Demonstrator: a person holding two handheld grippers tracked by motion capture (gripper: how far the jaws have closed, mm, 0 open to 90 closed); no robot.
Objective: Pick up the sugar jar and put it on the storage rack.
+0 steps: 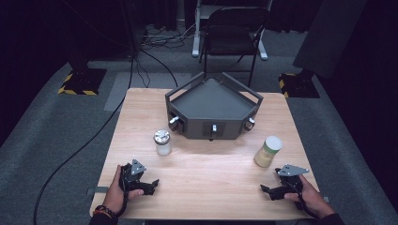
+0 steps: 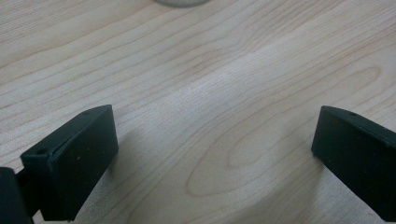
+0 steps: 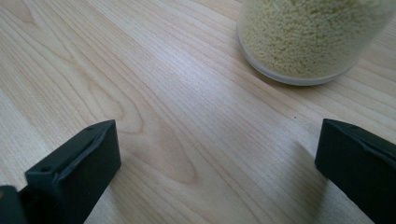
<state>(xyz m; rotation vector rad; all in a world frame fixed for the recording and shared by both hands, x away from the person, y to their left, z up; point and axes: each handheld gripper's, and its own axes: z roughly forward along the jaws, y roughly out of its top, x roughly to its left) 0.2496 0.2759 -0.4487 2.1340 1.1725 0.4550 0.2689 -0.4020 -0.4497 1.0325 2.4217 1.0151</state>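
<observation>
On the wooden table (image 1: 206, 173) the left gripper (image 1: 149, 183) rests near the front edge at about 7 o'clock from the table's centre, held in the person's left hand (image 1: 115, 190). In the left gripper view its jaws stand spread wide with bare wood between them. The clear jar with a metal lid (image 1: 162, 142), holding something white, stands at roughly 1 o'clock from this gripper, apart from it; the pale rounded edge at the top of the left gripper view (image 2: 182, 2) is probably this jar's base, though too little of it shows to be sure.

The right gripper (image 1: 268, 190) lies near the front edge at about 5 o'clock from centre, in the right hand (image 1: 312, 197). Its jaws are also spread wide, nothing between them. The jar of yellowish grains (image 1: 268, 151) stands near it at about 12 o'clock in the high view; in the right gripper view it (image 3: 308, 37) sits at about 1 o'clock beyond the jaws, not touching them.

A dark grey three-sided tray (image 1: 213, 101) with knobs on its front faces sits at the far middle of the table, at 12 o'clock. A black folding chair (image 1: 234, 28) stands on the floor beyond it.
</observation>
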